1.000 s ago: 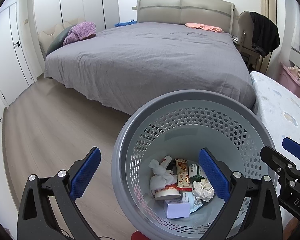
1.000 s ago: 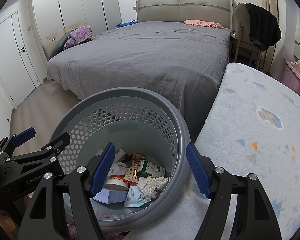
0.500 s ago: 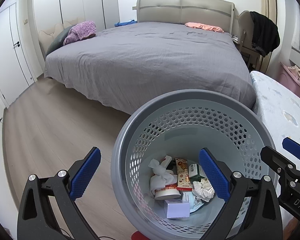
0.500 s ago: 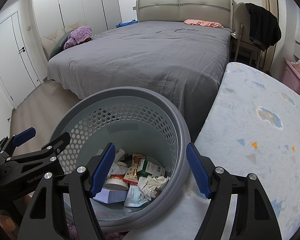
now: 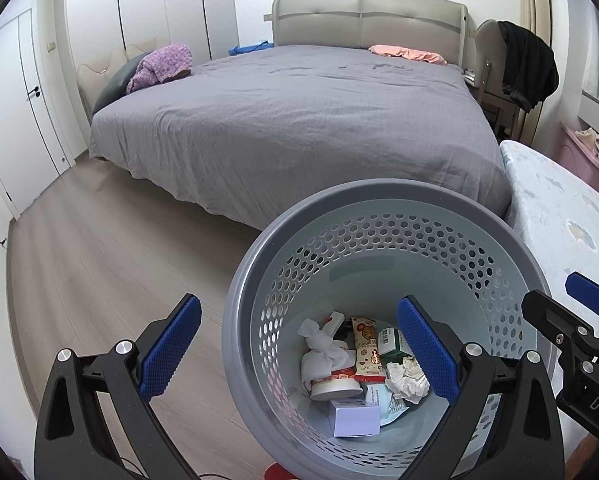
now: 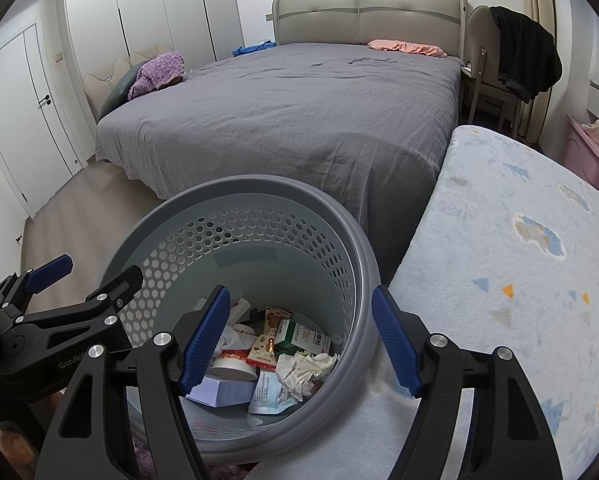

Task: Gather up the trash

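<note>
Clearly, most of the collecting looks done: our grey perforated waste basket [image 5: 383, 216] already holds a heap of rubbish at its bottom. We can pick out a white knotted tissue [image 5: 319, 354], a snack wrapper [image 5: 366, 346], a small green carton [image 6: 304, 336], crumpled paper [image 6: 305, 370], a white box [image 5: 353, 418] and a round white lid or cup [image 5: 335, 388].

The basket stands on the wooden floor [image 5: 99, 264], just beside the pale blue patterned mat [image 6: 519, 264] and near the foot of the grey bed [image 6: 299, 120].

Our left gripper [image 5: 299, 346] has its blue pads apart, straddling the near left wall of the basket without pressing on it, and holds nothing. Our right gripper [image 6: 301, 338] is likewise spread, one pad over the inside of the basket and the other outside its right rim, with nothing between them being squeezed.

As for what is left, we see no loose litter on the floor, the bed or the mat from here. We judge the task to be at or near its end, unless rubbish lies outside these views.
</note>
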Demonstrator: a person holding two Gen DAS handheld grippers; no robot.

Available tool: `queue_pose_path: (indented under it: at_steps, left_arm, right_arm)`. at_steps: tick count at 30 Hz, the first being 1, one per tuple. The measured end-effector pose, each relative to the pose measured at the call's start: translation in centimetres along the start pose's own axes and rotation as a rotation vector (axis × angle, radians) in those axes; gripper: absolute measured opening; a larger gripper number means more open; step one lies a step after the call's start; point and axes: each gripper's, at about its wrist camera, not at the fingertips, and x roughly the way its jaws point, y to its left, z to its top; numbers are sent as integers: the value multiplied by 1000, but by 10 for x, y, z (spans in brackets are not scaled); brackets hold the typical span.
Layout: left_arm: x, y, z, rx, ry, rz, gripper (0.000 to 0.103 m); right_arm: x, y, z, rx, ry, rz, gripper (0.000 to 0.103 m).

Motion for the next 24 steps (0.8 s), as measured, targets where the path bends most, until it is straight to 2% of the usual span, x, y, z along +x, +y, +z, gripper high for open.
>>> queue_pose_path:
  at_steps: [24]
  left_arm:
    - [-1, 1, 0, -3, -2, 2, 97]
  right_arm:
    - [-1, 1, 0, -3, -1, 0, 70]
